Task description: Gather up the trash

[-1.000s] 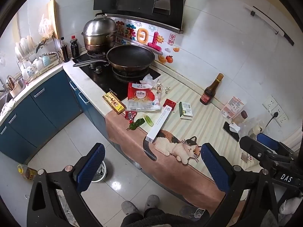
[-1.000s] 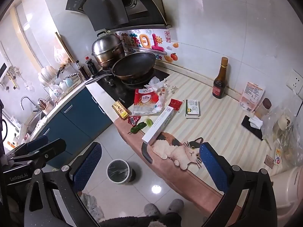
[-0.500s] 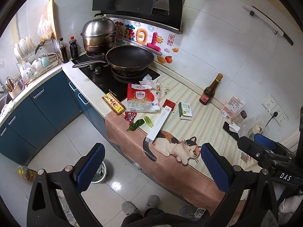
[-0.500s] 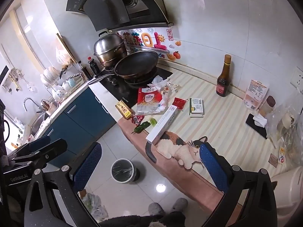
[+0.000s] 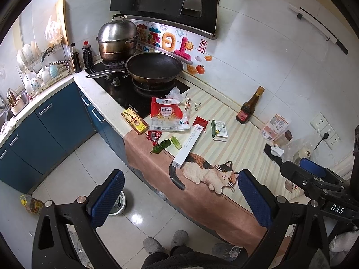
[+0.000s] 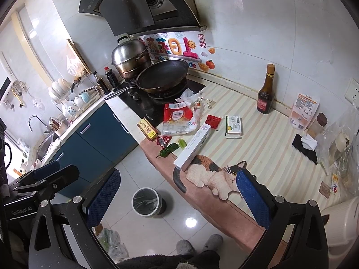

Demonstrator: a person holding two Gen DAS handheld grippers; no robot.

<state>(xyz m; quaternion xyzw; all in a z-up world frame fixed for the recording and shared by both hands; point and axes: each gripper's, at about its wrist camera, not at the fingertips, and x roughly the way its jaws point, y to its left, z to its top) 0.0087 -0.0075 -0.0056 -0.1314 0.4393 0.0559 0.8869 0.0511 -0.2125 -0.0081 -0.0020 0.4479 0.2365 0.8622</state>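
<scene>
Litter lies on the counter: a red-and-white bag [image 5: 167,116] [image 6: 178,120], a long white box [image 5: 189,145] [image 6: 194,148], a yellow box [image 5: 134,121] [image 6: 148,131], a green-white box [image 5: 218,130] [image 6: 233,126], red sachets [image 5: 154,136] [image 6: 212,121], a green pepper [image 5: 160,146] [image 6: 167,150] and crumpled tissue [image 5: 176,94] [image 6: 187,96]. A small bin [image 6: 146,201] [image 5: 118,205] stands on the floor below. My left gripper [image 5: 179,197] and right gripper [image 6: 177,199] both hang open and empty, well short of the counter.
A frying pan [image 5: 154,67] and a steel pot [image 5: 116,40] sit on the hob. A sauce bottle [image 5: 250,107], a phone [image 6: 305,149] and plastic bags stand at the right. The counter cloth [image 5: 213,199] overhangs the edge. A person's slippers [image 5: 166,243] show below.
Both grippers have shifted slightly; the right view has swung a little so the bin sits farther right. Nothing was picked up or moved on the counter.
</scene>
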